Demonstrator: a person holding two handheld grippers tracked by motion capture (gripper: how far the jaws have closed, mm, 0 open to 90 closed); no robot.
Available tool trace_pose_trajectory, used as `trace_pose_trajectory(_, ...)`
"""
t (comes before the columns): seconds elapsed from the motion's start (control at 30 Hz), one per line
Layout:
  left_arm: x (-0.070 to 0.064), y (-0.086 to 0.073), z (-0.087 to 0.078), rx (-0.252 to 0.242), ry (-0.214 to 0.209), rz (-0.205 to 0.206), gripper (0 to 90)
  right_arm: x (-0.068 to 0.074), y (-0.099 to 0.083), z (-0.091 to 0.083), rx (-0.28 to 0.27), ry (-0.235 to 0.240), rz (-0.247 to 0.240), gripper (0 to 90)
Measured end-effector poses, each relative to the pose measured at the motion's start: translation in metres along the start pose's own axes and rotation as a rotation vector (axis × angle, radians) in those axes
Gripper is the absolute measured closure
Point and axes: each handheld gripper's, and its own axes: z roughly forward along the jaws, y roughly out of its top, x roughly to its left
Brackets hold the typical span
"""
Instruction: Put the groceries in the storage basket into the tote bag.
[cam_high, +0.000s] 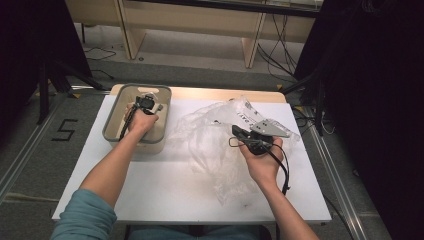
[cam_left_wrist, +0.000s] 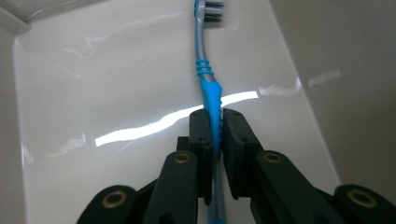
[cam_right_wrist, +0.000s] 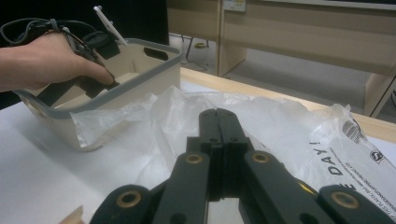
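My left gripper (cam_left_wrist: 214, 116) is shut on the blue handle of a toothbrush (cam_left_wrist: 208, 86), whose bristled head points away over the pale floor of a bin (cam_left_wrist: 116, 84). In the high view that gripper (cam_high: 146, 102) reaches down inside the grey-rimmed beige bin (cam_high: 112, 132) at the table's back left. My right gripper (cam_high: 235, 131) hovers over a crumpled clear plastic bag (cam_high: 210, 130) at centre right. Its jaws (cam_right_wrist: 218, 114) are shut with nothing between them, and the bag (cam_right_wrist: 280, 121) lies just beyond.
The white tabletop (cam_high: 165, 190) has bare room in front of the bin and along the near edge. The bin (cam_right_wrist: 140, 81) stands left of the bag, touching its edge. Wooden benches and cables lie beyond the table's far side.
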Motion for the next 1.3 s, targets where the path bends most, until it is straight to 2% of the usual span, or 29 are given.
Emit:
trace_pose_trajectory(0.3,0.001,0.000,-0.001,-0.008,-0.007,-0.010,82.4,0.000,0.000,0.000,0.004,-0.003,0.001,90.0)
trace_pose_trajectory(0.57,0.001,0.001,-0.003,-0.039,-0.005,-0.009,82.4,-0.001,0.000,0.000,0.005,-0.004,0.001,90.0)
trace_pose_trajectory(1.3,0.008,0.008,-0.021,-0.102,0.005,-0.021,82.4,0.000,-0.001,0.001,0.005,-0.001,0.000,90.0)
